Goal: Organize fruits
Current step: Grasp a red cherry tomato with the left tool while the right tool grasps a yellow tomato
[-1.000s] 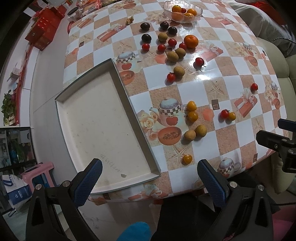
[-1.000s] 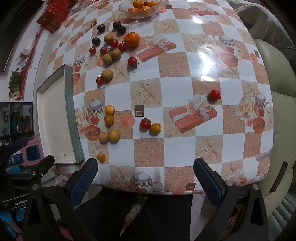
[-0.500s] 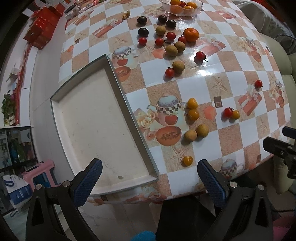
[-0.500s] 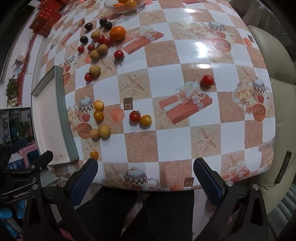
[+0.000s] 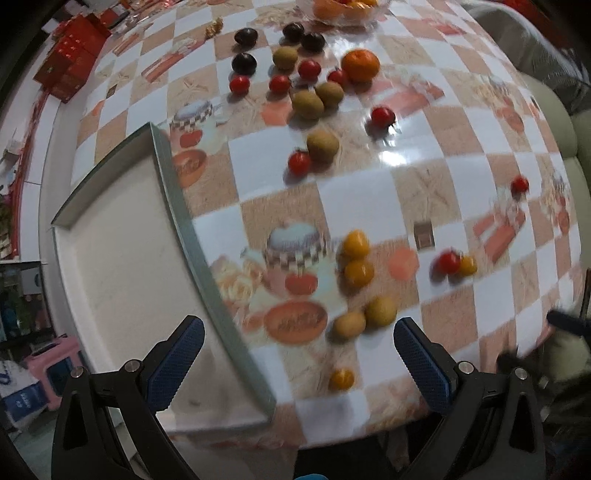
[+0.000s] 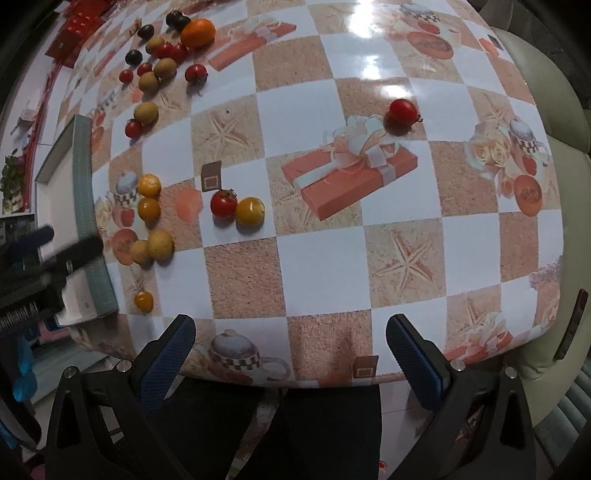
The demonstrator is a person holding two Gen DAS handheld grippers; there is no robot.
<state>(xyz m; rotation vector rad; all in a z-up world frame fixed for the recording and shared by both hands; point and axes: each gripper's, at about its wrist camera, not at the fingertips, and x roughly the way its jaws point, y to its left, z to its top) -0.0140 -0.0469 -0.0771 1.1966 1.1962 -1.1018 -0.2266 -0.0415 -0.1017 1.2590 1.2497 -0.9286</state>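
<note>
Many small fruits lie loose on the checkered tablecloth. Near me are two yellow tomatoes [image 5: 355,254], two tan longans [image 5: 365,318] and a small orange fruit [image 5: 341,379]. A red tomato [image 6: 223,202] touches a yellow one [image 6: 250,211]. A lone red tomato [image 6: 402,110] lies to the right. Farther off are dark plums [image 5: 244,62], red tomatoes, longans and an orange [image 5: 360,65]. The empty grey tray [image 5: 122,280] sits at the left. My left gripper [image 5: 295,358] is open above the tray's edge. My right gripper [image 6: 290,349] is open at the table's front edge.
A glass bowl of fruit [image 5: 345,9] stands at the far edge. Red boxes [image 5: 70,66] lie off the far left. A beige sofa [image 6: 554,122] borders the table on the right. The left gripper shows at the left in the right wrist view [image 6: 48,258].
Both grippers have moved forward and down toward the table, so the fruits look larger. Both stay open and empty. No fruit has moved.
</note>
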